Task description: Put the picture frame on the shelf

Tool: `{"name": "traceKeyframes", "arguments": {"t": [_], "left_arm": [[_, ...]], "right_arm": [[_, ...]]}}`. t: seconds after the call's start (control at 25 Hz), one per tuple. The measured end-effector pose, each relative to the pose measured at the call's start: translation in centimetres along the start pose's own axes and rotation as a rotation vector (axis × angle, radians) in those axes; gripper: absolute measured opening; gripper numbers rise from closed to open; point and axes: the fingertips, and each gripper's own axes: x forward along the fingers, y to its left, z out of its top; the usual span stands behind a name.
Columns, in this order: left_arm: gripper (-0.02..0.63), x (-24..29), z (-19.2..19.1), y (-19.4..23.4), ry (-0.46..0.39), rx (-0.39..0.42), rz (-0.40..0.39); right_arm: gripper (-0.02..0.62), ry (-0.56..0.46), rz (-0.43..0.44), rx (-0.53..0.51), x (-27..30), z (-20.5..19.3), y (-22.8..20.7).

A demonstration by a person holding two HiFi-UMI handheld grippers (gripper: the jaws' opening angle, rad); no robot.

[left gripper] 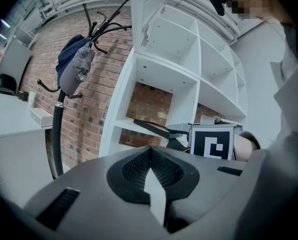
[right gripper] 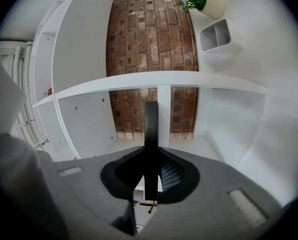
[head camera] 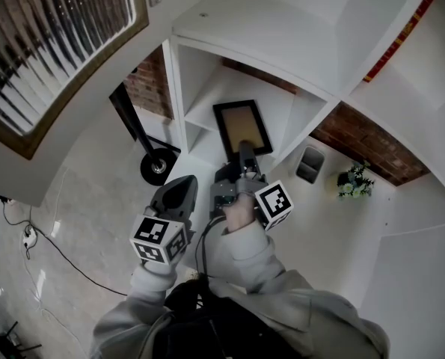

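The picture frame, black-edged with a tan middle, lies flat inside a middle compartment of the white shelf. My right gripper is shut on its near edge. In the right gripper view the frame shows edge-on, clamped between the pads, with the shelf board and brick wall behind it. From the left gripper view the frame reaches into the shelf beside the right gripper's marker cube. My left gripper hangs back to the left of the right one, shut with nothing in it.
A black coat stand with a grey-blue garment stands left of the shelf, its base on the floor. A grey holder and a flower pot sit on the white surface to the right. Cables lie lower left.
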Motion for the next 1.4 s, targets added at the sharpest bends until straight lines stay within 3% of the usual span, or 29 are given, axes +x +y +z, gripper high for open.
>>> {"name": "traceKeyframes", "arguments": {"t": [0.96,1.12,1.4], "left_arm": [[0.004,-0.2,-0.4,0.1,0.001,-0.011,0.023],[0.003,-0.5,-0.5,0.1,0.0,-0.013,0.027],[0.003,-0.7,-0.6,-0.4,-0.003,-0.013,0.022]], "right_arm": [[0.052,0.009,0.015,0.021,0.6,0.1,0.1],[0.12,0.019,0.061,0.004,0.8,0.1,0.9],[0.164,0.03,0.061,-0.006,0.2,0.1,1.0]]}}
